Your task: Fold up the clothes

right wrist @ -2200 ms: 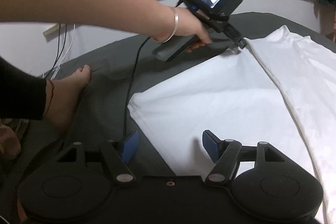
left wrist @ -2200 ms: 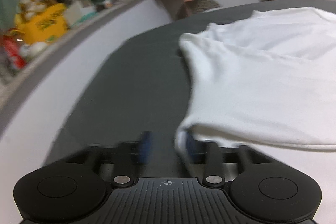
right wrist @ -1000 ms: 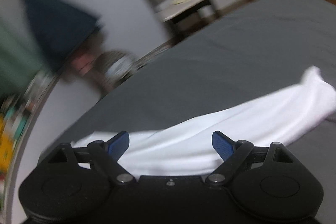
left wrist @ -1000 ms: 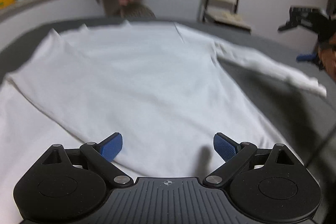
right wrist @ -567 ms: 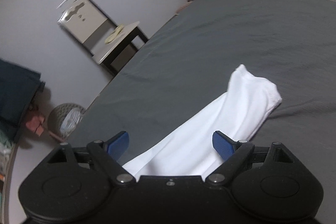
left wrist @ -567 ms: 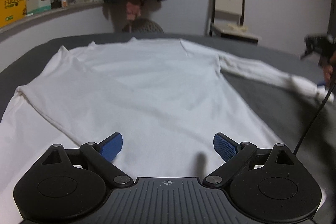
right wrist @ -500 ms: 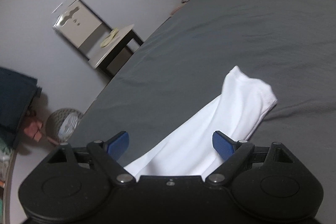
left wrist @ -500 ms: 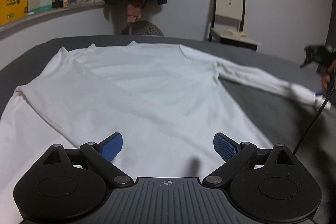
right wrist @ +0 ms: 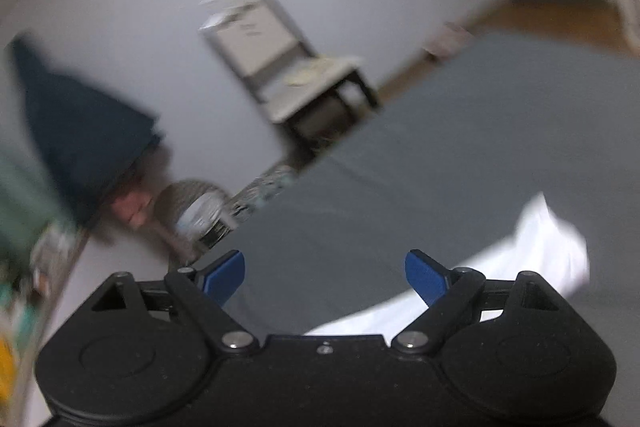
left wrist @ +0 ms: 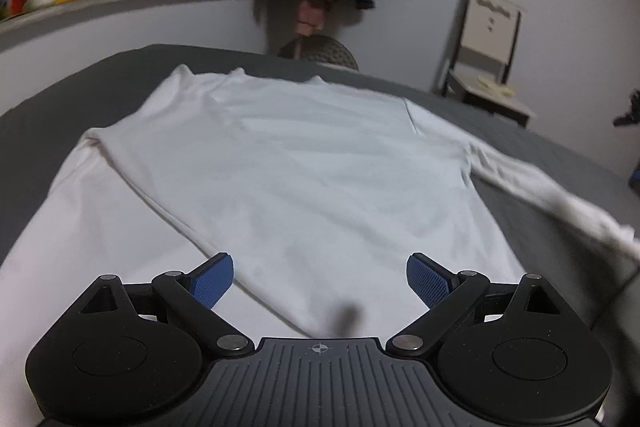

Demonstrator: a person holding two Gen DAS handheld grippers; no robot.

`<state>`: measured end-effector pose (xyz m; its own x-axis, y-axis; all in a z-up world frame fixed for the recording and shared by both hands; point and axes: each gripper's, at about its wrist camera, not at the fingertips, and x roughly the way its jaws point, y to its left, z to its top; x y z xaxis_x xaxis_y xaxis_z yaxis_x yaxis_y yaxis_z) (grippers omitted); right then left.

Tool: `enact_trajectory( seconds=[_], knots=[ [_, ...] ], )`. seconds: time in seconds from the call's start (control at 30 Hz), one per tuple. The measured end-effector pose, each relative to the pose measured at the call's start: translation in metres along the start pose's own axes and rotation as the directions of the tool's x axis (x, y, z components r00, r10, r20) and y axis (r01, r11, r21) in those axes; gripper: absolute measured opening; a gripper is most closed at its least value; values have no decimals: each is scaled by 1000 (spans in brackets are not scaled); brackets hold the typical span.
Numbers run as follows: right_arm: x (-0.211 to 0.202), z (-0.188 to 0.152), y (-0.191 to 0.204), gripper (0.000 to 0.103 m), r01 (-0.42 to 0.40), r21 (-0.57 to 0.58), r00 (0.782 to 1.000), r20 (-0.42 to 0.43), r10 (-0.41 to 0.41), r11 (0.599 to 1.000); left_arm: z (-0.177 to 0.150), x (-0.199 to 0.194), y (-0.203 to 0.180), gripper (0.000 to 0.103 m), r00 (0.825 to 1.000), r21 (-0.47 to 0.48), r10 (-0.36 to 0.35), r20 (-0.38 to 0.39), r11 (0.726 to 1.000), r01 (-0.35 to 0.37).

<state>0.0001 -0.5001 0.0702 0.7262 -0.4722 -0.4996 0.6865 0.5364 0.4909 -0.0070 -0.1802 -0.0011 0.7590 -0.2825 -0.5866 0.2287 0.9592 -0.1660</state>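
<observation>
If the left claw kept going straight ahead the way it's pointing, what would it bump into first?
Probably the white shirt spread flat on the grey bed. The left claw is open and empty, aimed across the shirt's body. How high it is above the cloth is hard to tell.

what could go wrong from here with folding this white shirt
The right gripper is open and sits off the outstretched sleeve, so a grab might close on the grey sheet instead. The right view is blurred by motion, making aim harder. The left gripper holds nothing, so the white shirt may slide when pulled.
</observation>
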Motion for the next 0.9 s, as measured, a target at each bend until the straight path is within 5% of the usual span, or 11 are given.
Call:
enact_trajectory(
  seconds=[0.17, 0.33, 0.43, 0.6, 0.67, 0.73, 0.77, 0.87, 0.9],
  knots=[
    [27, 32, -30, 87, 41, -194, 992, -109, -63, 980, 5, -1, 5, 95, 1000, -1, -9, 7, 1000, 9],
    [76, 35, -76, 59, 115, -208, 923, -339, -182, 971, 1, -3, 9, 95, 1000, -36, -4, -5, 999, 4],
    [77, 28, -98, 59, 232, -210, 905, -310, -290, 950, 2, -4, 10, 95, 1000, -41, -2, -6, 999, 2],
    [60, 24, -128, 64, 310, -115, 912, -245, -330, 944, 4, -4, 10, 95, 1000, -43, 1, -2, 999, -1],
    [61, 23, -139, 56, 280, -83, 913, -286, -292, 956, 5, -4, 10, 95, 1000, -44, 1, -2, 999, -2],
    [58, 23, -145, 20, 236, -65, 924, -294, -245, 970, 3, -3, 8, 95, 1000, -41, 0, -9, 999, -1],
    [55, 24, -147, 14, 210, -33, 929, -306, -210, 977, 3, -3, 8, 95, 1000, -39, 0, -12, 999, 0],
    [41, 25, -153, 28, 178, 40, 936, -314, -157, 983, 2, -3, 5, 95, 1000, -42, -3, -11, 999, 3],
    [35, 26, -155, 54, 186, 55, 938, -307, -161, 981, 3, -3, 5, 95, 1000, -43, -5, -10, 999, 5]
  ],
)
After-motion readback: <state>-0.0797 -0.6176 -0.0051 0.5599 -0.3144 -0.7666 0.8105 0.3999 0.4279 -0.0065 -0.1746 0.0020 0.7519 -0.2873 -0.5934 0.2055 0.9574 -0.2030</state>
